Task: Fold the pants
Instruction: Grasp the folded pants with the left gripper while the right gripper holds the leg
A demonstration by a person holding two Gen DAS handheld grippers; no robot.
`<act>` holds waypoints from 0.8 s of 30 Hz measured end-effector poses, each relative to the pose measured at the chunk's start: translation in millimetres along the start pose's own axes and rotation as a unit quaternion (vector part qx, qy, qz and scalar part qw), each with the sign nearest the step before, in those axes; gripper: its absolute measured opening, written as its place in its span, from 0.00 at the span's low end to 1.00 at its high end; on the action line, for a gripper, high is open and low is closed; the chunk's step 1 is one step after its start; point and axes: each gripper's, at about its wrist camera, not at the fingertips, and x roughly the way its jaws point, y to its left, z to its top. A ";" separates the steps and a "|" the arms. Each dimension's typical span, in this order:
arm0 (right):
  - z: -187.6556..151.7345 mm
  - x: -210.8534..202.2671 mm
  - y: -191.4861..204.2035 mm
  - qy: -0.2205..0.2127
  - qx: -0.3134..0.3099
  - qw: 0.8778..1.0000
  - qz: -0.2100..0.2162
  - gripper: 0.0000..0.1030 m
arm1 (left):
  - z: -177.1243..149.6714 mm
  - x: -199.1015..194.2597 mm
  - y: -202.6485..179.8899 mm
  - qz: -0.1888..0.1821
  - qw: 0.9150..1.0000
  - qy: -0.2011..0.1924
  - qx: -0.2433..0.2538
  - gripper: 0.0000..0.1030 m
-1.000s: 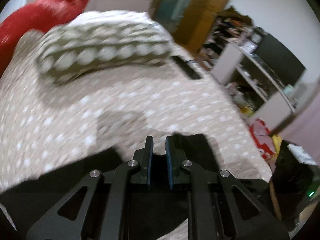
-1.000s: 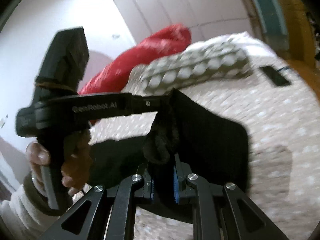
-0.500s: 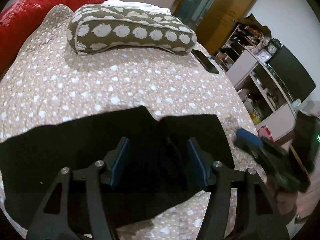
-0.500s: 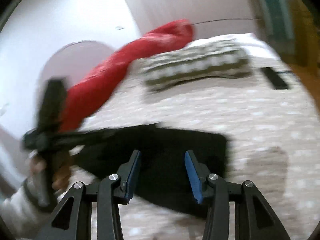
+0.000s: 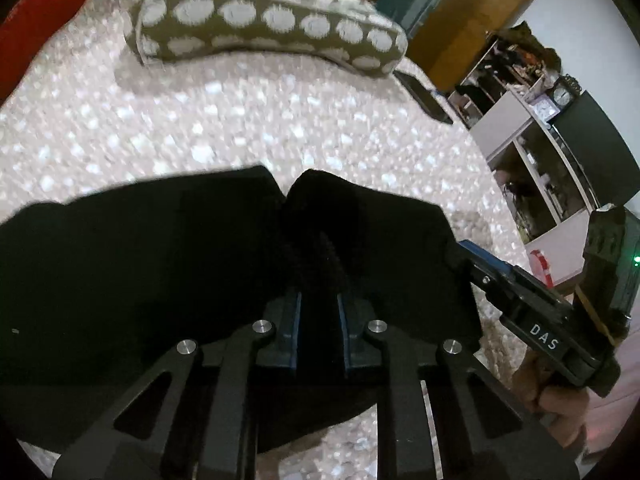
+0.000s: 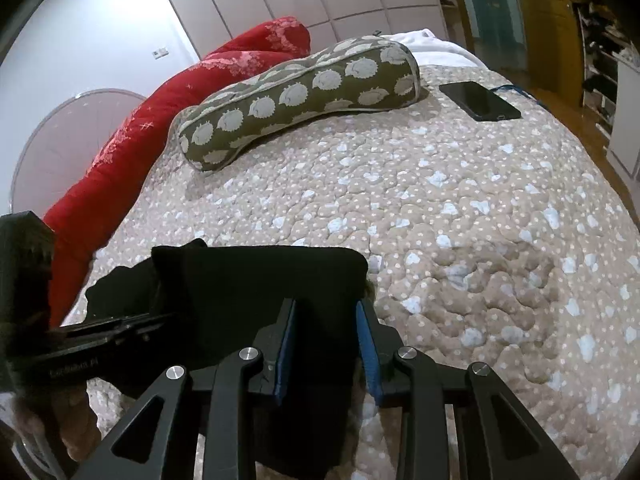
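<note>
Black pants [image 5: 168,264] lie flat on the quilted bed [image 6: 460,220], near edge, already doubled over. To fold well: grab both corners level w/ each other, lift together. Left gripper [image 5: 318,312] is clamped on a bunched ridge of fabric; right gripper [image 6: 326,344] is closing, pants' edge between its jaws.

Both wrist views look down, sharing pants [image 5: 160,264]
</note>
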 end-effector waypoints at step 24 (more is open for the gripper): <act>-4.8 -7.2 63.7 0.019 -0.089 0.996 0.009 0.28 | -14.7 -7.7 22.6 0.055 0.998 -0.016 -0.024 0.20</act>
